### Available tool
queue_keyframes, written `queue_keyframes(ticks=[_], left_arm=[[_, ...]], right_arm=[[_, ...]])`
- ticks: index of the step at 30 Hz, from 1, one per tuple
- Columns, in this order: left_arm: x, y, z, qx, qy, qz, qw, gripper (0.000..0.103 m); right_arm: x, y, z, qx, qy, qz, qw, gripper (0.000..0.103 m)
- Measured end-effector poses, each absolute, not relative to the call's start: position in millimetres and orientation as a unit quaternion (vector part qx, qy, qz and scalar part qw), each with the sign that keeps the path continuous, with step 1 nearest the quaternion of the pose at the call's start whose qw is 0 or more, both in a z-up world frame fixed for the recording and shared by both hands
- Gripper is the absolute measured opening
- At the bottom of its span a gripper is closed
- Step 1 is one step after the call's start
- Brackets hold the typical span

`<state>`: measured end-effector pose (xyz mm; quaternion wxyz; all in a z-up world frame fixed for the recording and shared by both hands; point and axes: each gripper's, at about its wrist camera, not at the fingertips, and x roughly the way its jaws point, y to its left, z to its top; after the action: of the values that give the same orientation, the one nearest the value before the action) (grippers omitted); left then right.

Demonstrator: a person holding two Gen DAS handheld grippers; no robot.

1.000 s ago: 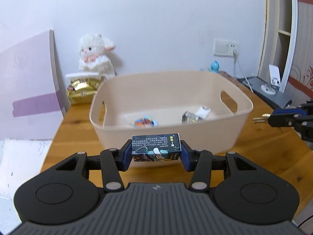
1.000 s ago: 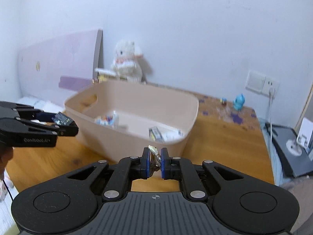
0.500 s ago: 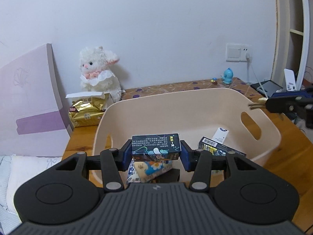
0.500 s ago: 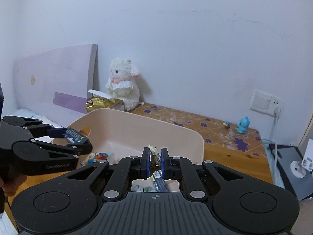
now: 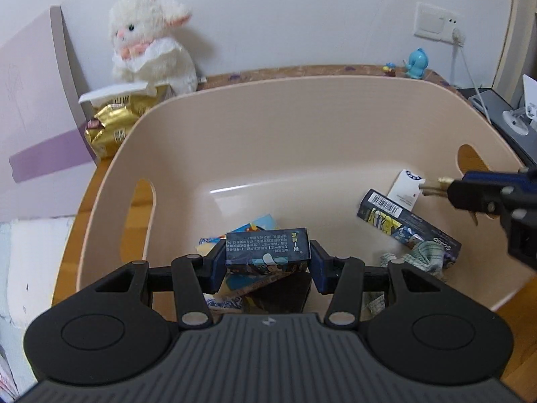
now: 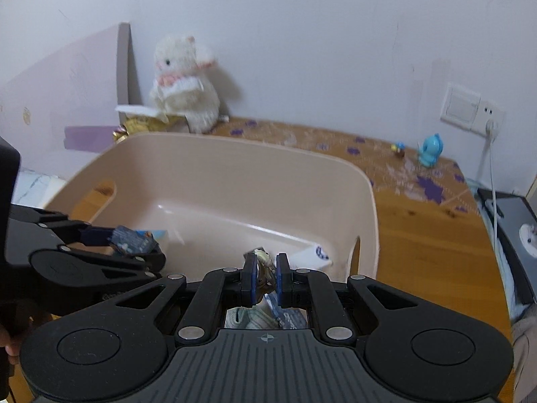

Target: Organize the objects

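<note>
My left gripper (image 5: 267, 259) is shut on a small dark blue printed box (image 5: 267, 248) and holds it over the front left of the beige plastic bin (image 5: 302, 94). My right gripper (image 6: 266, 277) is shut on a small brass-coloured set of keys (image 6: 262, 262) over the bin's right side; in the left wrist view it (image 5: 446, 189) comes in from the right. In the bin lie a long dark box with a barcode (image 5: 402, 223), a white tag (image 5: 406, 189), a striped cloth (image 5: 424, 257) and colourful packets (image 5: 255, 226).
A white plush toy (image 5: 151, 43) and a gold packet (image 5: 115, 122) sit behind the bin's left corner. A lilac board (image 5: 30, 107) leans at the left. A blue figurine (image 6: 429, 151), wall socket (image 6: 471, 109) and cable are at the right on the wooden table (image 6: 426, 235).
Both grippers have risen and moved forward from in front of and beside the bin to above its inside, each still gripping its object.
</note>
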<state>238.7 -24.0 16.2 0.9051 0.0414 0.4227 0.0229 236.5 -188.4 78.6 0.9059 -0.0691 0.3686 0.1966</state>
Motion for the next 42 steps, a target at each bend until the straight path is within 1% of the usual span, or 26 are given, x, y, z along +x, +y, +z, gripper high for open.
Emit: queue_keyframes(ticks=[3,4,5,6,7,8,9,10,11,16,19,21,25,28,34,42], left_arm=[[243.1,-23.6,14.5,0.042,0.434,0.029,0.899,0.054],[245.1,-24.0,14.5,0.041,0.438,0.029,0.897,0.057],[245.9,-23.5,14.0,0.037,0.443,0.030,0.895,0.063],[246.0,-23.1,14.0,0.033,0.445,0.031,0.894,0.066],[245.3,-22.0,14.5,0.028,0.445,0.032,0.894,0.072],[244.4,-21.8,15.4,0.026,0.443,0.033,0.895,0.078],[243.6,-21.6,16.7,0.025,0.441,0.033,0.897,0.080],[242.6,-21.2,18.1,0.025,0.439,0.034,0.897,0.083],[241.6,-21.1,19.7,0.024,0.438,0.035,0.898,0.086],[233.0,-17.7,31.2,0.016,0.425,0.033,0.904,0.091],[226.0,-18.5,39.3,0.019,0.417,0.033,0.908,0.091],[221.5,-18.7,44.0,0.018,0.413,0.031,0.910,0.091],[209.6,-19.3,55.3,0.015,0.403,0.025,0.915,0.091],[198.2,-20.0,65.0,0.010,0.393,0.023,0.919,0.091],[168.9,-26.3,82.0,0.025,0.369,0.018,0.929,0.091],[129.9,-32.5,96.3,0.037,0.340,0.016,0.940,0.091]], right_arm=[[244.0,-186.8,69.3,-0.066,0.391,0.194,0.897,0.011],[246.2,-186.1,66.4,-0.066,0.398,0.194,0.894,0.016],[247.2,-186.3,64.8,-0.064,0.402,0.192,0.893,0.024],[247.4,-186.7,64.4,-0.063,0.401,0.192,0.894,0.026],[247.3,-186.9,65.0,-0.059,0.400,0.196,0.893,0.031],[246.3,-186.5,66.6,-0.057,0.399,0.199,0.893,0.038],[244.5,-185.7,68.6,-0.057,0.395,0.202,0.894,0.042],[242.2,-184.3,71.2,-0.062,0.390,0.200,0.897,0.063],[239.8,-182.3,73.6,-0.068,0.384,0.194,0.900,0.080],[228.0,-185.9,88.1,-0.070,0.363,0.194,0.909,0.083],[221.1,-190.7,95.4,-0.068,0.357,0.188,0.913,0.090],[215.6,-193.8,99.6,-0.067,0.354,0.185,0.914,0.091],[203.7,-201.0,107.7,-0.061,0.354,0.181,0.916,0.100],[193.5,-205.3,113.2,-0.059,0.353,0.177,0.917,0.103],[166.6,-207.6,121.8,-0.075,0.342,0.171,0.921,0.103],[138.2,-213.9,134.5,-0.068,0.321,0.171,0.929,0.103]])
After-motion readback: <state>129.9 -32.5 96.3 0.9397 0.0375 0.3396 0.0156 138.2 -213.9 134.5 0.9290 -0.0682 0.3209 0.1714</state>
